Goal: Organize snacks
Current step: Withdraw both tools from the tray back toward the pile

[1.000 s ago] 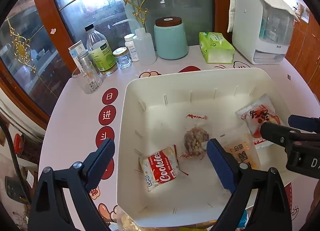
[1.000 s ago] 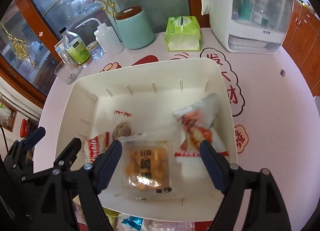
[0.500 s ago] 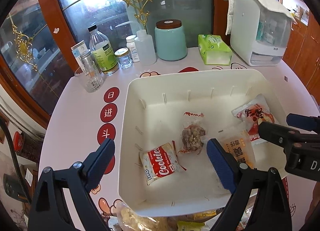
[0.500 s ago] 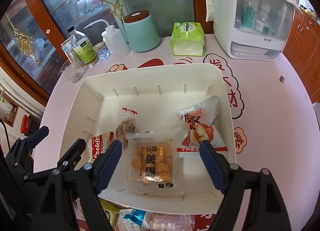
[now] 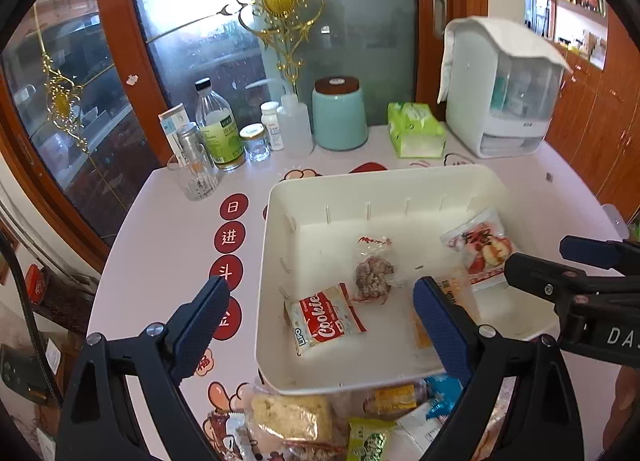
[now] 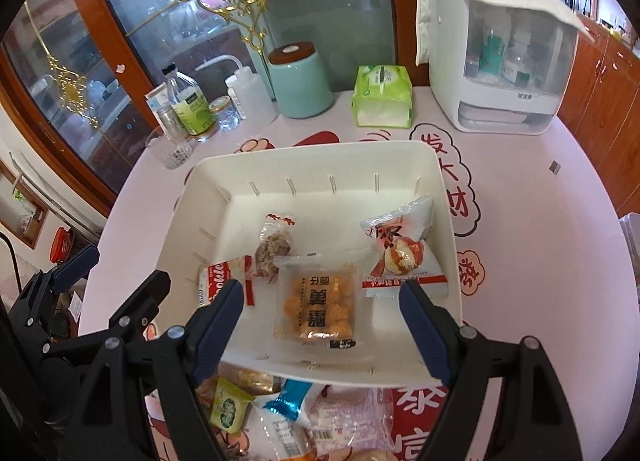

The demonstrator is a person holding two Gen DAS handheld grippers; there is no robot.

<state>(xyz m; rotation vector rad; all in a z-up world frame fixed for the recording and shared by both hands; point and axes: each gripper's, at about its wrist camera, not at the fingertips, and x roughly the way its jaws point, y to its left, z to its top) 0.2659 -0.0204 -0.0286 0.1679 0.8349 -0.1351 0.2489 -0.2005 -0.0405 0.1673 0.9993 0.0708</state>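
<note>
Apparently between picks: left tool point(image 5: 320, 313) and right tool point(image 6: 322, 321) both gape empty above the bin point(image 6: 320, 153); next, grasp a loose snack point(image 6: 228, 405) just beneath them.

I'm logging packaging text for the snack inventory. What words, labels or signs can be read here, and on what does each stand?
"Cookie": red and white packet in the bin.
"日", "进", "斗": red circles on the tablecloth.
"发", "财": cloud print on the tablecloth.
"DA": cut-off letters on the right hand-held gripper.
Orange snack packet: large characters upside down, not sure.
Bottle label, other wrappers: too small or blurred.
</note>
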